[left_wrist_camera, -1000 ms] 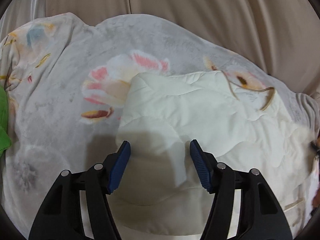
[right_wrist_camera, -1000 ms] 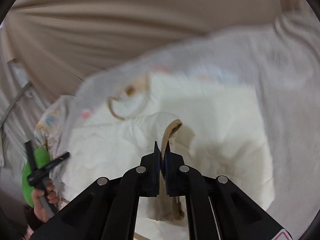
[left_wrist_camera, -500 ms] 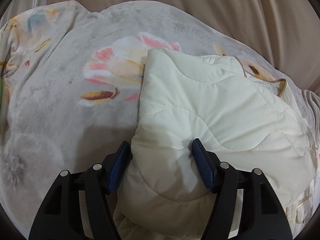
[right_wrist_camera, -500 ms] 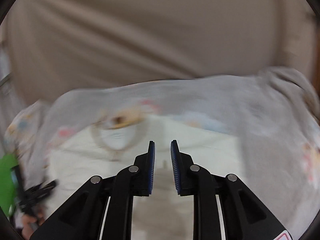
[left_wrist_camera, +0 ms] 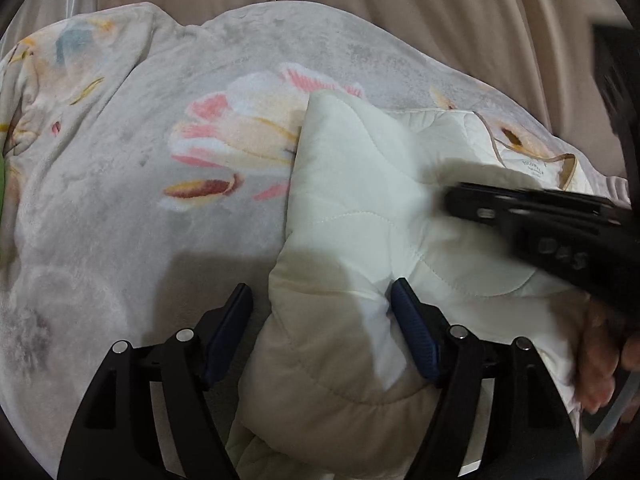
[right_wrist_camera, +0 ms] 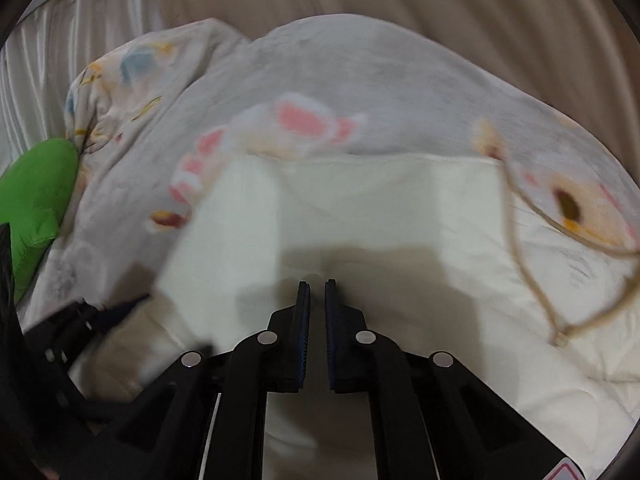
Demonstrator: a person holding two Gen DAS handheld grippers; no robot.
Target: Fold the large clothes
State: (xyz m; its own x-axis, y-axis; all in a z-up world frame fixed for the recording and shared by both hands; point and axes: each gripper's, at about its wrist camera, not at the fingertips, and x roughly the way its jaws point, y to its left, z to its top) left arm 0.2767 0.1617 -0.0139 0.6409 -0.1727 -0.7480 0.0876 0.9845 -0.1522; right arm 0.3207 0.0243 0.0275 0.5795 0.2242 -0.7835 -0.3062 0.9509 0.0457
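Observation:
A cream quilted jacket [left_wrist_camera: 360, 216] lies on a grey floral blanket [left_wrist_camera: 120, 168], with a folded-over part raised up. My left gripper [left_wrist_camera: 320, 320] is open, its jaws wide on either side of the jacket's thick folded edge, the right pad [left_wrist_camera: 412, 340] touching the cloth. My right gripper [right_wrist_camera: 317, 308] hovers low over the jacket [right_wrist_camera: 360, 208], its jaws nearly together with a narrow empty gap. It also shows in the left wrist view [left_wrist_camera: 560, 232], blurred, over the jacket's right side. The jacket's tan-trimmed collar [right_wrist_camera: 560, 240] lies to the right.
A beige curtain [left_wrist_camera: 400, 8] hangs behind the blanket. A green cloth [right_wrist_camera: 36, 200] lies at the left edge of the blanket [right_wrist_camera: 360, 80]. A hand [left_wrist_camera: 600, 352] holds the right gripper at the lower right.
My right gripper let go of the jacket's tan-trimmed part, opened slightly and swung over the jacket. A part of the jacket got folded over into my left gripper's open jaws.

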